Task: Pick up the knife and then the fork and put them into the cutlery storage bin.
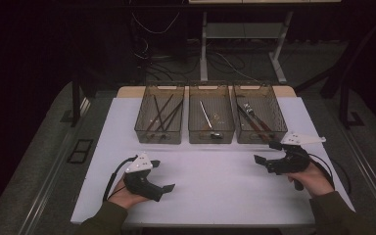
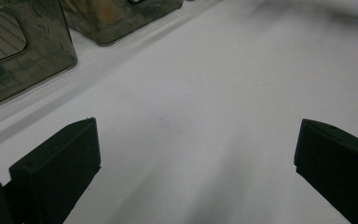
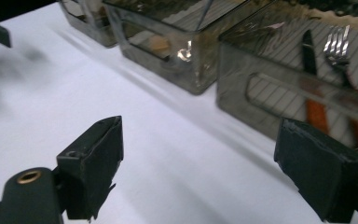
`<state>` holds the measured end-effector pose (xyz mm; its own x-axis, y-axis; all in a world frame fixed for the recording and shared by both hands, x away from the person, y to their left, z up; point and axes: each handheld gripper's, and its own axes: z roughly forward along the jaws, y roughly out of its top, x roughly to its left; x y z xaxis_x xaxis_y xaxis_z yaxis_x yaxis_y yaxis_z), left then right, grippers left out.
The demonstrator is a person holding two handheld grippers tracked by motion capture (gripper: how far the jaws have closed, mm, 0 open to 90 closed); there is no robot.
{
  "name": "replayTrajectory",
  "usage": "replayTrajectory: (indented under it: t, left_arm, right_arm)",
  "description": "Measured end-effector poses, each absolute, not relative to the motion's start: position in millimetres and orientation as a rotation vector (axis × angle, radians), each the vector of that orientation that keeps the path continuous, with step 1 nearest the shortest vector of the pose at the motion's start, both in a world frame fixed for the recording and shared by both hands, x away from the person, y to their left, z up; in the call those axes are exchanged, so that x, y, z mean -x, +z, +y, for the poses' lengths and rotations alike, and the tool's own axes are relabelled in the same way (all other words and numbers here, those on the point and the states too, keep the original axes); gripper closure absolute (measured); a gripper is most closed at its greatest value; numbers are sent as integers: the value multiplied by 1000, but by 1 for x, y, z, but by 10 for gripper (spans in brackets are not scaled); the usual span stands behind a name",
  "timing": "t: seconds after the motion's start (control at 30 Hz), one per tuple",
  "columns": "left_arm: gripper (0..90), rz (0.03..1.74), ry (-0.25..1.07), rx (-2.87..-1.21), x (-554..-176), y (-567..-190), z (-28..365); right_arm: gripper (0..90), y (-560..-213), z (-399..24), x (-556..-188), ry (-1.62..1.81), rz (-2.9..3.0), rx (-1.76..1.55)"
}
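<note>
My left gripper (image 1: pixel 162 175) rests low over the white table (image 1: pixel 210 191) at the front left, held in a hand, its jaws open and pointing right. In the left gripper view the left gripper (image 2: pixel 196 126) has nothing between its wide jaws but bare tabletop. My right gripper (image 1: pixel 267 152) sits at the front right, just before the right bin (image 1: pixel 262 138), its jaws open and pointing left. In the right gripper view the right gripper (image 3: pixel 199 126) is empty too, with the bin wall (image 3: pixel 270 93) close behind its right jaw.
Three smoky clear bins stand in a row at the back. The left bin (image 1: pixel 159 136) holds dark chopsticks (image 1: pixel 162 115), the middle bin (image 1: pixel 210 138) a metal utensil (image 1: pixel 206 115). Inside the right bin lie a fork (image 3: pixel 338 46) and orange-handled pieces (image 3: pixel 314 114). Cables and desk legs (image 1: pixel 203 49) lie beyond the table.
</note>
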<state>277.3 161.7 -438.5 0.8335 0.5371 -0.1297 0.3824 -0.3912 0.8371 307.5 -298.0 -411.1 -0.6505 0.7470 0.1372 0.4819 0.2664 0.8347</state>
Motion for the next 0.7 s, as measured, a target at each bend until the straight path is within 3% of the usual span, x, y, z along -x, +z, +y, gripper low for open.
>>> replayTrajectory:
  t: [0.7]
  left_arm:
    - [0, 672, 202, -2031, -275, -438, 162]
  right_arm:
    - [144, -444, -291, -270, 1332, 2304, -1081]
